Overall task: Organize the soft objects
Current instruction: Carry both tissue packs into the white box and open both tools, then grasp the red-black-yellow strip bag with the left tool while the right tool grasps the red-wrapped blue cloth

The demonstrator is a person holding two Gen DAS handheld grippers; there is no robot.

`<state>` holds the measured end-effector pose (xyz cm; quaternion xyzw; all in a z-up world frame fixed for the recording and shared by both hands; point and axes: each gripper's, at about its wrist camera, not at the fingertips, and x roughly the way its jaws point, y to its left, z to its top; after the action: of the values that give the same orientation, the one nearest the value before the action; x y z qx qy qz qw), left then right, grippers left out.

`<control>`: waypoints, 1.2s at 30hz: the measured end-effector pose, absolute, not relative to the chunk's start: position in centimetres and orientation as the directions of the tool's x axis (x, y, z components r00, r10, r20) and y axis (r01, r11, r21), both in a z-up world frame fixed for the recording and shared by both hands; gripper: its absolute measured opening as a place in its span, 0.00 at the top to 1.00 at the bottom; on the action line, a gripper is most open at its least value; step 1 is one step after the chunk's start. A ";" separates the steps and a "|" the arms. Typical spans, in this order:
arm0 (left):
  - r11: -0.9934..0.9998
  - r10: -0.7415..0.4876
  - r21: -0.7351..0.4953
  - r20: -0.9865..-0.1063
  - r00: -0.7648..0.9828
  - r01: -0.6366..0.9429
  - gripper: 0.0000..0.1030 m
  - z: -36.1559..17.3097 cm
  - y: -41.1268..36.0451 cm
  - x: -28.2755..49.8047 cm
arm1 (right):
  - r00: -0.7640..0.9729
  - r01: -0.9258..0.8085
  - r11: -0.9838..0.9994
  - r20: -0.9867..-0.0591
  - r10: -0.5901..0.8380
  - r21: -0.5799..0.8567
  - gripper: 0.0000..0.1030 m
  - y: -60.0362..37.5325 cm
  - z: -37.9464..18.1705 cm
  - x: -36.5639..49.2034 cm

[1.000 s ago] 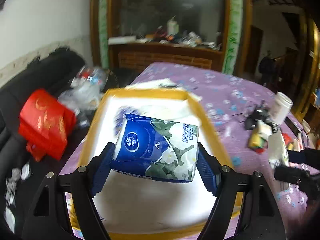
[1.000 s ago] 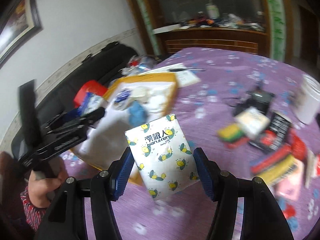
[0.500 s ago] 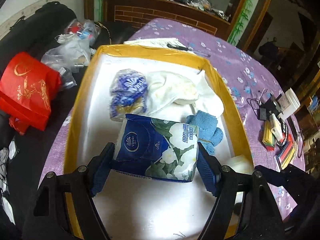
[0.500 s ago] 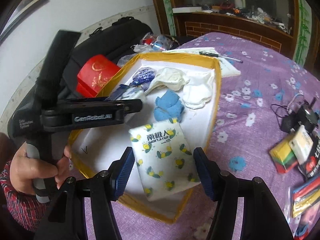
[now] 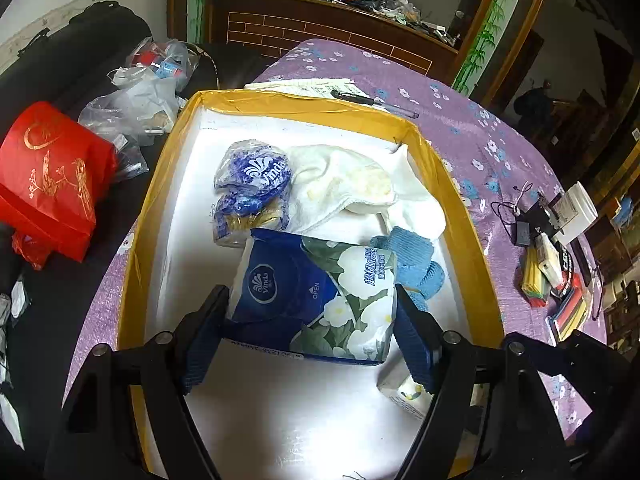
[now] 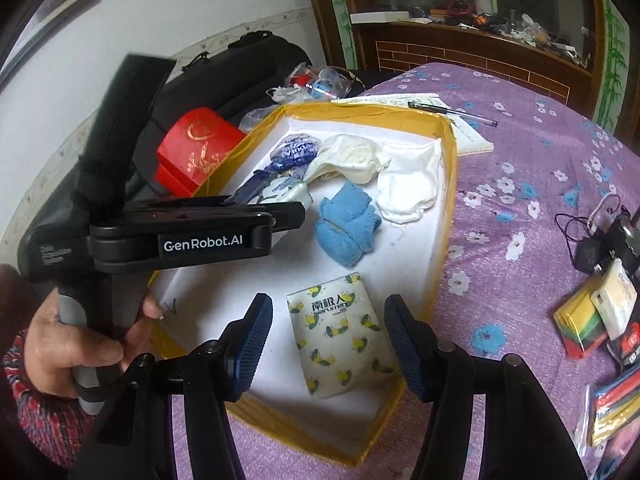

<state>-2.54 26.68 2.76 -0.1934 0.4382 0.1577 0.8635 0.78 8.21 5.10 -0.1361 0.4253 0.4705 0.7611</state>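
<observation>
The yellow-rimmed box (image 5: 304,106) with a white floor holds a crumpled blue wrapper (image 5: 252,176), a white cloth (image 5: 348,184) and a blue cloth (image 5: 416,264). My left gripper (image 5: 308,328) is shut on a blue flowered tissue pack (image 5: 312,292), held low over the middle of the box. The white tissue pack (image 6: 340,340) with yellow bees lies on the box floor by the near right corner. It sits between the fingers of my right gripper (image 6: 328,340), which stands open with a gap at the left pad. The same white tissue pack (image 5: 404,392) shows beside the left gripper's right finger.
A red gift bag (image 5: 48,172) and clear plastic bags (image 5: 136,108) lie left of the box on a dark seat. Papers and a pen (image 5: 372,100) sit behind it. Small packets and a charger (image 5: 556,264) crowd the purple floral tablecloth (image 6: 520,152). A hand (image 6: 80,344) grips the left handle.
Both grippers came in over the box and tipped downward. The white bee pack left the right gripper's pads and now lies on the box floor. The left still grips the blue pack.
</observation>
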 end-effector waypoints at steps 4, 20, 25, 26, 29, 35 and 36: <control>0.870 0.104 -0.203 -0.815 0.570 -0.449 0.23 3.1 26.6 -2.7 | 0.221 -0.823 0.534 -0.756 0.616 0.194 0.42 6.6 6.0 0.9; 0.921 0.043 -0.235 -0.733 0.679 -0.312 0.21 6.5 19.2 -3.6 | 0.289 -0.743 0.605 -0.678 0.676 0.286 0.40 -3.6 8.3 3.2; 0.960 -0.044 -0.220 -0.729 0.683 -0.173 0.21 6.6 13.2 -2.1 | 0.350 -0.672 0.677 -0.677 0.648 0.300 0.39 -9.4 8.1 5.7; 0.967 -0.060 -0.212 -0.732 0.679 -0.143 0.21 6.4 11.9 -1.6 | 0.362 -0.657 0.689 -0.674 0.645 0.306 0.39 -10.7 8.1 6.2; 0.980 -0.105 -0.188 -0.746 0.657 -0.057 0.21 5.9 8.0 -0.3 | 0.409 -0.591 0.737 -0.666 0.624 0.328 0.38 -15.1 8.0 8.3; 0.984 -0.178 -0.139 -0.776 0.605 0.111 0.21 4.8 0.1 2.7 | 0.483 -0.431 0.795 -0.635 0.603 0.427 0.33 -23.8 6.2 12.3; 0.985 -0.171 -0.118 -0.782 0.600 0.128 0.21 4.7 -1.0 3.3 | 0.483 -0.406 0.796 -0.634 0.604 0.450 0.33 -24.9 5.6 12.8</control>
<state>3.31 -0.95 4.68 -0.0247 0.4394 -0.0836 0.8941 12.80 -24.85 5.58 0.1202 0.4133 0.2961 0.8526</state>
